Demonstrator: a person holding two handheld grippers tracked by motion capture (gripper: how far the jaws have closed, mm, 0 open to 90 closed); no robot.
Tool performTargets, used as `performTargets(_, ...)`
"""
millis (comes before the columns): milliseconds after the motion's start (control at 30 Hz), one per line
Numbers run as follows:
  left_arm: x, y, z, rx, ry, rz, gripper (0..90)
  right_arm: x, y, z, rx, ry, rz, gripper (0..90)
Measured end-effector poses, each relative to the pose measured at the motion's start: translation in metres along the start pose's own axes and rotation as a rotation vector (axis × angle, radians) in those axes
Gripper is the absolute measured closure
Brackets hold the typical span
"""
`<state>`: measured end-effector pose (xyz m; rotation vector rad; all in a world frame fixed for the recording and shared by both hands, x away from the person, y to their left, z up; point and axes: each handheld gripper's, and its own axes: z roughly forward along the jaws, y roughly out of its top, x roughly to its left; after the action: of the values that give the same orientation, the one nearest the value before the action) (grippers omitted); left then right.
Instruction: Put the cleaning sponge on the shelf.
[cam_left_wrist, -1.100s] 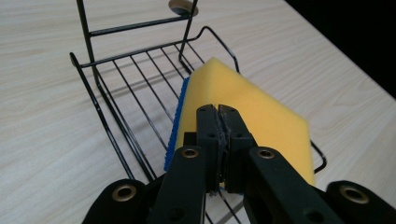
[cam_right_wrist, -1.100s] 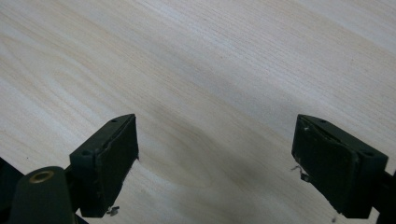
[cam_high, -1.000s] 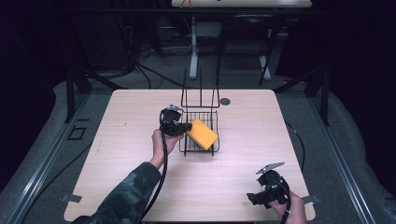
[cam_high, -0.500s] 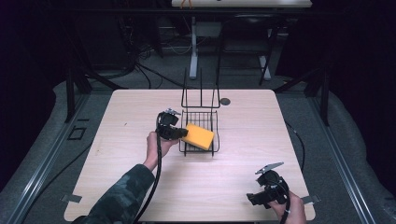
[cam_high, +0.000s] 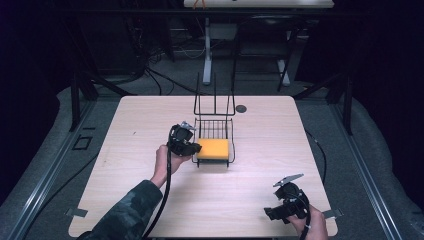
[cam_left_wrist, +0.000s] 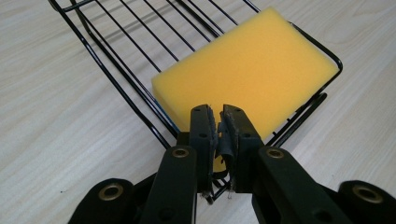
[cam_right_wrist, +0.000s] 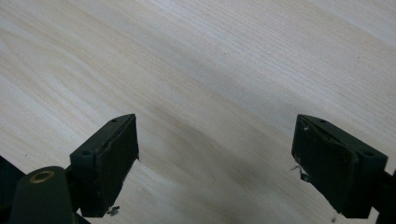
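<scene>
A yellow sponge (cam_high: 213, 148) lies flat in a black wire basket (cam_high: 215, 122) at the middle of the wooden table. My left gripper (cam_high: 195, 148) is at the basket's left side, shut on the sponge's near edge. In the left gripper view the sponge (cam_left_wrist: 247, 70) rests on the basket (cam_left_wrist: 337, 63) wires, and my left gripper (cam_left_wrist: 219, 114) has its jaws almost together with a sliver of yellow between them. My right gripper (cam_high: 272, 212) is held low near the table's front right corner. In the right gripper view my right gripper (cam_right_wrist: 215, 140) is open wide over bare wood.
The basket's tall wire back (cam_high: 215, 97) stands upright on its far side. A small dark round disc (cam_high: 241, 108) lies on the table behind the basket. The table's front edge (cam_high: 200, 235) runs close under my right hand.
My left gripper has lowered the sponge from a tilted, raised position until it lies flat in the basket. The right gripper has stayed where it was.
</scene>
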<state>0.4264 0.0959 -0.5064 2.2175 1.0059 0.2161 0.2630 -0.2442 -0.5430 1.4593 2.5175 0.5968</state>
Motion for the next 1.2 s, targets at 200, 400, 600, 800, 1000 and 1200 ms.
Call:
performTargets(200, 0.002, -0.003, -0.008, -0.035, 0.012, -0.007, 72.7, 0.0, 0.0, 0.0, -0.002, -0.001, -0.002, 14.2)
performTargets(400, 0.002, -0.004, -0.021, -0.075, 0.06, 0.005, 51.2, 0.0, 0.0, 0.0, -0.002, -0.002, 0.0, 14.2)
performTargets(600, 0.003, -0.007, -0.033, -0.077, 0.087, 0.029, 39.0, 0.0, 0.0, 0.0, -0.003, -0.005, 0.0, 14.2)
performTargets(800, 0.001, -0.012, -0.053, -0.1, 0.119, 0.062, 31.4, 0.0, 0.0, -0.001, -0.01, -0.001, 0.009, 14.2)
performTargets(1000, 0.0, -0.02, -0.072, -0.103, 0.156, 0.095, 22.9, 0.0, 0.0, -0.001, -0.014, -0.001, 0.007, 14.2)
performTargets(1200, 0.002, -0.036, -0.086, -0.097, 0.201, 0.106, 17.0, 0.0, 0.0, -0.002, -0.012, 0.0, 0.007, 14.2)
